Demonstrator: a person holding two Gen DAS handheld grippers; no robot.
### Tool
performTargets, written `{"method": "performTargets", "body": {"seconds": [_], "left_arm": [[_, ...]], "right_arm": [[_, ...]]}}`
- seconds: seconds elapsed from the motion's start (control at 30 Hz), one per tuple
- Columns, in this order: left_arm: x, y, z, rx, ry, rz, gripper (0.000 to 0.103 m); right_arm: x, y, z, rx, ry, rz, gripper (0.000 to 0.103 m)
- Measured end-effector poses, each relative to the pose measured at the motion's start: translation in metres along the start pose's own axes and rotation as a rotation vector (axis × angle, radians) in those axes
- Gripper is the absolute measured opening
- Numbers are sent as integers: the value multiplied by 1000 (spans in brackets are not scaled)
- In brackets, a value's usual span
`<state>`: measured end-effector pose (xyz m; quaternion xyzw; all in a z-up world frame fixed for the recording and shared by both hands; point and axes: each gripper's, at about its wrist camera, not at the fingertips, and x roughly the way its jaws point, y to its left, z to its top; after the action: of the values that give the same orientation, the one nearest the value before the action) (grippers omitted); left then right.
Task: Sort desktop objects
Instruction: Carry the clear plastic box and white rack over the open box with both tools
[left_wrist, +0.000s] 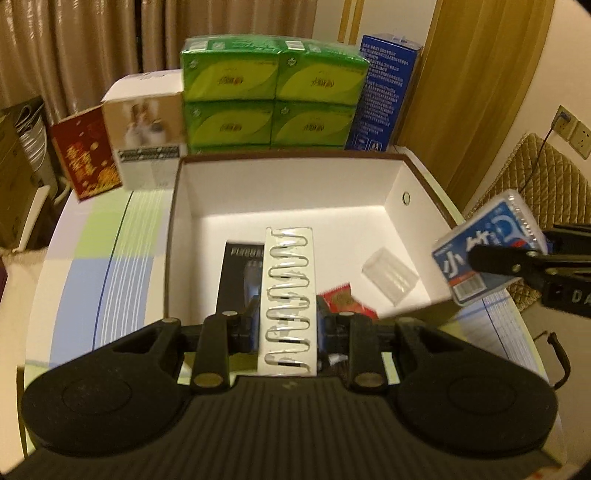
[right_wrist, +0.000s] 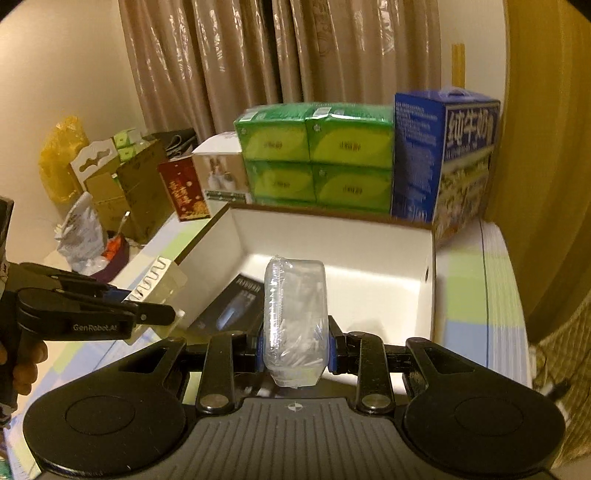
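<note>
Two grippers hold items above an open white box (left_wrist: 402, 184) on the tabletop (left_wrist: 103, 258). Left gripper (left_wrist: 288, 328) is clamped on a white card of silver clips (left_wrist: 290, 291), held upright between its pads. Right gripper (right_wrist: 295, 343) is closed tight on a clear-wrapped blue packet (right_wrist: 295, 310), seen from the left wrist just past the box's right wall. Inside the box lie a black carton (left_wrist: 240, 273), a small red packet (left_wrist: 343, 297) and a clear plastic piece (left_wrist: 389, 277). Green tissue packs (left_wrist: 273, 96) stand behind the box.
</note>
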<state>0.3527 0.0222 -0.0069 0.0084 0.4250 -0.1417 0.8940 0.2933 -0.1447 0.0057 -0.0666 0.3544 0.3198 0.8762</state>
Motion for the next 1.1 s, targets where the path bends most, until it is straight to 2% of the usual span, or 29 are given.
{"method": "performTargets", "body": {"seconds": [0.17, 0.5, 0.77, 1.1], "left_arm": [[31, 3, 34, 4, 25, 2, 23], [102, 17, 80, 6, 61, 76, 23], [155, 26, 92, 32, 85, 130, 23], [205, 41, 94, 40, 142, 198, 23]], "right_arm": [[32, -11, 21, -14, 24, -34, 27], [102, -47, 47, 4, 82, -114, 27], [142, -78, 54, 47, 127, -162, 27], [168, -96, 57, 37, 157, -187, 27]]}}
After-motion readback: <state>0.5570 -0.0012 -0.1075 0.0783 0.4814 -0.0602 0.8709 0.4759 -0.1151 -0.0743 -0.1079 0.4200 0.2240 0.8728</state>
